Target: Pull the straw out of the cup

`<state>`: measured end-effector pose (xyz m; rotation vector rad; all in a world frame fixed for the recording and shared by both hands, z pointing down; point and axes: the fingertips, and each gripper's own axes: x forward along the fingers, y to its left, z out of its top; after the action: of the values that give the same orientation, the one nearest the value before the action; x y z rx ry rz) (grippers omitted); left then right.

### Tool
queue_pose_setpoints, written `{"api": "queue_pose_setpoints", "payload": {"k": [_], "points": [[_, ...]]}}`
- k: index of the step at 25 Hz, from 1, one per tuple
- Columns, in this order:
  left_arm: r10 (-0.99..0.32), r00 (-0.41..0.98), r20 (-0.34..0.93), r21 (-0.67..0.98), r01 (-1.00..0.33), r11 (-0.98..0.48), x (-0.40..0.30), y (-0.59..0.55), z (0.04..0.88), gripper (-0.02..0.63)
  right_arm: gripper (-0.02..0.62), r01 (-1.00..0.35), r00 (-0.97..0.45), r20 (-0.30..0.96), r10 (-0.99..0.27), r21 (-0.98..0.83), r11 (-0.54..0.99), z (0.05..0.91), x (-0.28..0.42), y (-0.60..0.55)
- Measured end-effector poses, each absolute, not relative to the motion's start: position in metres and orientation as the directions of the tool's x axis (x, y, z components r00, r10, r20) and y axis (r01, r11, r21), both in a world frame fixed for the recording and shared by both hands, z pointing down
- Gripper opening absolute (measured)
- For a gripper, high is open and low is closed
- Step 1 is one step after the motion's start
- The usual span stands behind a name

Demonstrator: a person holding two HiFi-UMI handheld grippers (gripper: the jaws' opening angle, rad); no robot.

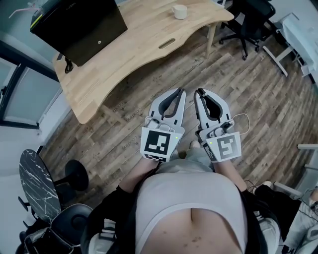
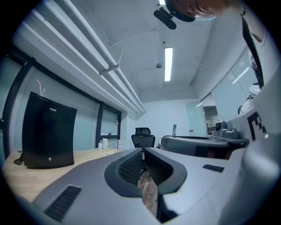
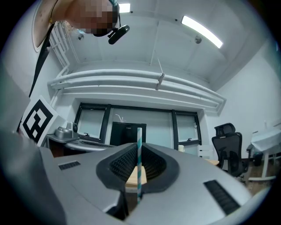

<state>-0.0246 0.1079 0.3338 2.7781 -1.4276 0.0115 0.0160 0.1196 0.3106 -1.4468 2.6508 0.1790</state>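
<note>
Close before the person's body, the right gripper (image 1: 199,92) is clamped tight on the striped straw (image 3: 139,162), which stands upright between its jaws; beside it the left gripper (image 1: 180,91) is closed on nothing; farther off, the cup (image 1: 180,11) sits on the wooden desk (image 1: 149,44)

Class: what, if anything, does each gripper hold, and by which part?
Right gripper pinches the teal-and-white striped straw near its upper end. Left gripper, jaws together, holds nothing.
</note>
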Motion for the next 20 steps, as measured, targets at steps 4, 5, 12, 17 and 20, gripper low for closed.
{"api": "queue_pose_setpoints", "payload": {"k": [4,5,12,17,20], "points": [[-0.815,0.579,0.003,0.003,-0.815,-0.579,-0.018,0.114,0.329,0.018,0.043,-0.837,-0.545,-0.168,-0.821,0.059,0.544,0.308,0.021,0.128],[-0.815,0.579,0.001,0.001,-0.815,-0.579,-0.015,0.114,0.328,0.018,0.043,-0.836,-0.548,-0.169,-0.820,0.063,0.545,0.308,0.024,0.130],[-0.818,0.576,-0.005,0.008,-0.818,-0.576,0.010,0.119,0.322,0.018,0.043,-0.842,-0.538,-0.175,-0.824,0.074,0.534,0.299,0.054,0.134],[-0.819,0.573,-0.005,0.008,-0.819,-0.573,0.013,0.124,0.322,0.018,0.043,-0.838,-0.545,-0.169,-0.821,0.073,0.541,0.301,0.056,0.138],[-0.823,0.569,-0.008,0.009,-0.823,-0.569,0.013,0.128,0.322,0.018,0.043,-0.834,-0.551,-0.172,-0.817,0.078,0.547,0.300,0.056,0.141]]}}
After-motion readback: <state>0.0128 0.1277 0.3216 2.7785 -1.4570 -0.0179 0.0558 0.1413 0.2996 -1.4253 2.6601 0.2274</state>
